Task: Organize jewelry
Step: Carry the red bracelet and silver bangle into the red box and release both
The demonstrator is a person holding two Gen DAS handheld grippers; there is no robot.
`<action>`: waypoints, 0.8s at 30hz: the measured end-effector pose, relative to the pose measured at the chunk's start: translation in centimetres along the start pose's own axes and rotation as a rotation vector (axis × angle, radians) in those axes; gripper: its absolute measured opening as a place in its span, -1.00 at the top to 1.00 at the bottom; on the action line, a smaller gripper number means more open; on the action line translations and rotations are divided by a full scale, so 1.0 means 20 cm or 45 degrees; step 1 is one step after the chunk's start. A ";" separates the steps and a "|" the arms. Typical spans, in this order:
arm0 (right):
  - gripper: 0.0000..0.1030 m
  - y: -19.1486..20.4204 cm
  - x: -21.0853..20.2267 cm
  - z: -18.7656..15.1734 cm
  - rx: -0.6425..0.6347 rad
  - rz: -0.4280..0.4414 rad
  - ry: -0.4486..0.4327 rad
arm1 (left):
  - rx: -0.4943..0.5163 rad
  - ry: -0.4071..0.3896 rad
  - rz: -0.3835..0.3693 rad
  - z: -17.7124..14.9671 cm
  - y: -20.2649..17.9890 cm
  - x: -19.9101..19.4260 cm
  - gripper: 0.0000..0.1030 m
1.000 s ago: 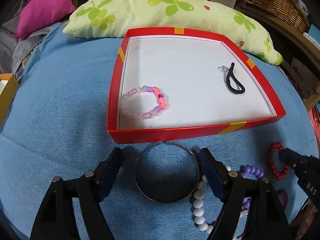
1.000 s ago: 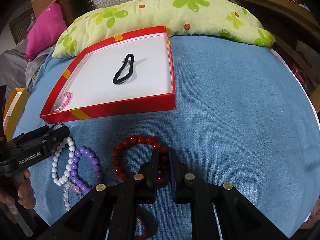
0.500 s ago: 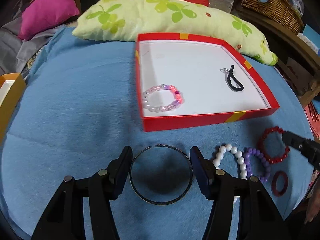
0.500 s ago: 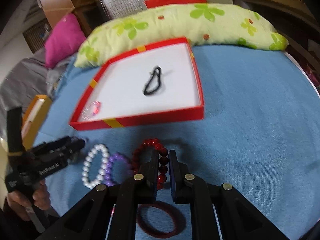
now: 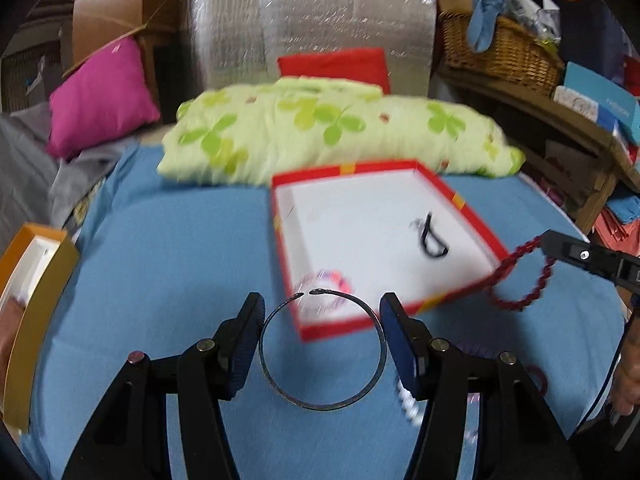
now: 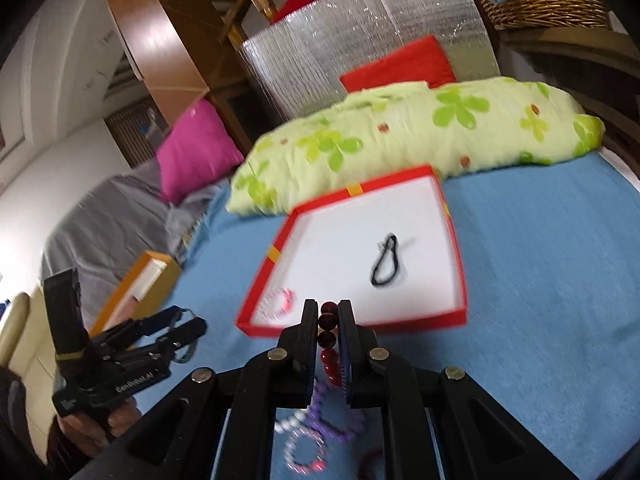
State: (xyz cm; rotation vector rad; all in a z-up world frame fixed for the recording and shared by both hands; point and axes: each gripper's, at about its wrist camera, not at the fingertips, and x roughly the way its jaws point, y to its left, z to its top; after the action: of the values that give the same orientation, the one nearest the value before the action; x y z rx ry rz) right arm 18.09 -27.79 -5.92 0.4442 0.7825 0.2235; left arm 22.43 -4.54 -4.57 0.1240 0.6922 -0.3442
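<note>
Bracelets are mid-carry in both grippers, off the blue bedspread (image 5: pixel 168 264). The left gripper (image 5: pixel 320 316) clasps a thin metal bangle (image 5: pixel 322 350) by its outer sides, just short of the red tray's (image 5: pixel 456 196) near corner. The right gripper (image 6: pixel 329 320) is clenched on a dark red bead bracelet (image 6: pixel 328 334), which dangles near the tray's near edge. To do this well, I judge each should clear the rim fully, go to a bare patch away from the pink bead bracelet (image 5: pixel 326 284) and black loop (image 6: pixel 386 266), and come low before letting go.

Cord (image 5: pixel 432 238) in box (image 5: pixel 476 208), before pillow (image 5: pixel 320 136)
</note>
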 end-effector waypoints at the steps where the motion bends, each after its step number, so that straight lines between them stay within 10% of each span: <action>1: 0.79 0.00 0.02 0.02 0.009 0.006 -0.011 | 0.008 -0.011 -0.005 0.02 -0.01 0.02 -0.19; 24: 0.73 -0.32 0.42 0.13 0.332 -0.133 0.142 | 0.067 0.176 -0.069 0.10 -0.22 0.50 -0.25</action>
State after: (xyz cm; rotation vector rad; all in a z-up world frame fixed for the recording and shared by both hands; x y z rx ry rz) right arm 26.01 -31.35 -12.56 0.6386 0.9467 0.0483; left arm 29.25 -11.82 -9.43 0.1802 0.8243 -0.4087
